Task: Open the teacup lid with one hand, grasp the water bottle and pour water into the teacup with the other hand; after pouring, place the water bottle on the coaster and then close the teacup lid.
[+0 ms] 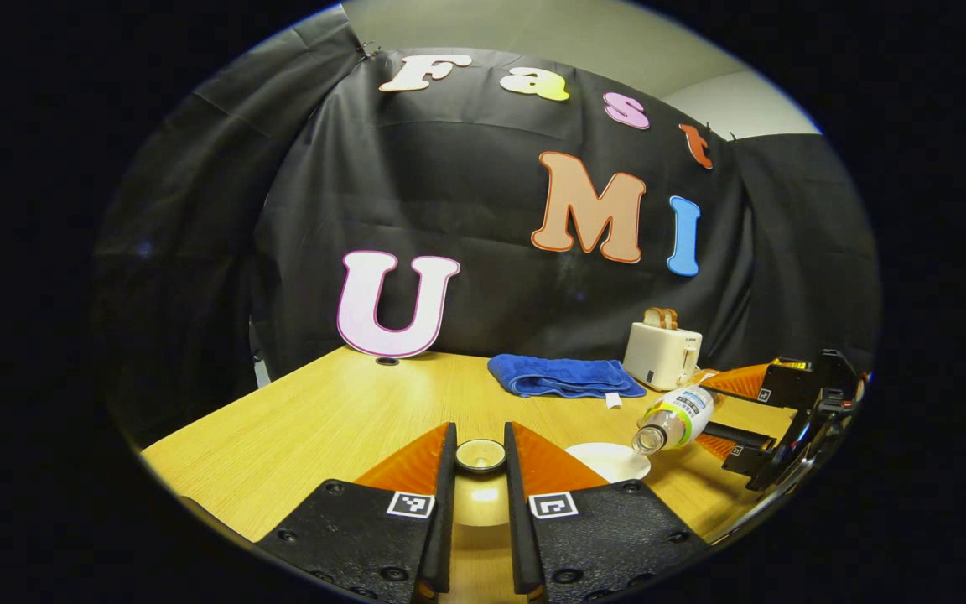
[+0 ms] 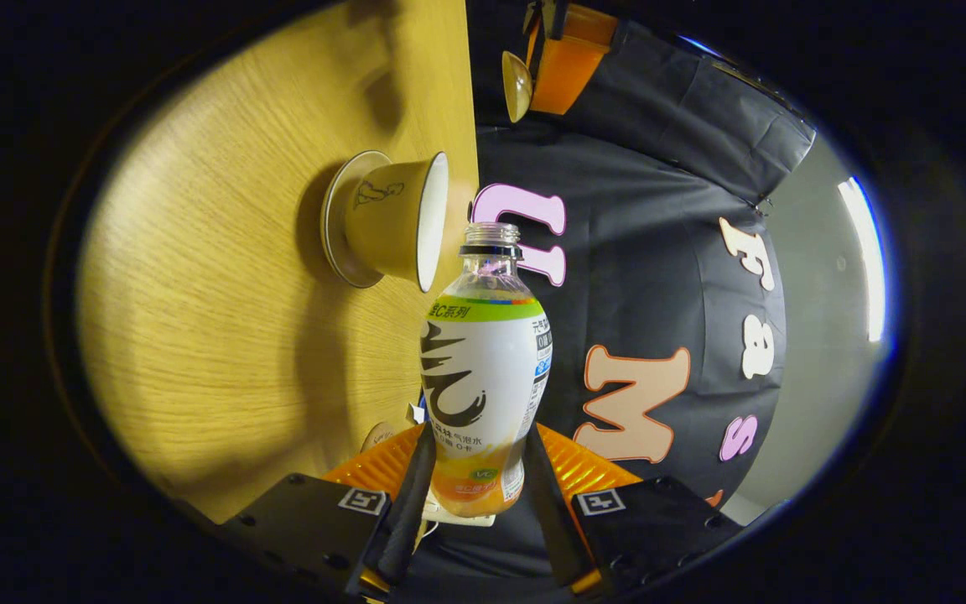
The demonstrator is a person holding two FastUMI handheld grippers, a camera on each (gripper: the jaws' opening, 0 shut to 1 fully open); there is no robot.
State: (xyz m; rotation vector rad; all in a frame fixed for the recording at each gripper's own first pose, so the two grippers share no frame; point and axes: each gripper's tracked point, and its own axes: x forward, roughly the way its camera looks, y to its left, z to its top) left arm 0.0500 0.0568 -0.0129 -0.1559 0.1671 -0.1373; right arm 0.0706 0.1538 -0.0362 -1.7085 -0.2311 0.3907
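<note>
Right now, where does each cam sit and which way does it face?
Left gripper view: rides the left gripper, level over the table, facing the wall; its fingers clamp the lid.
Right gripper view: rides the right gripper, rolled sideways, looking along the bottle at the teacup.
Shared: bottle, lid, table; each shows the other gripper.

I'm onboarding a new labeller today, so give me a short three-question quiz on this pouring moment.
1. True or false: the teacup lid sits on the teacup.
2. What does the right hand-held gripper grip?
A. blue towel
B. water bottle
C. toaster
3. Fill in: the bottle's mouth points toward the ____.

Key:
1. False. The left hand-held gripper holds the lid off the cup, which stands open on its saucer.
2. B. Both fingers press the water bottle, which is uncapped and tipped.
3. Teacup.
</note>
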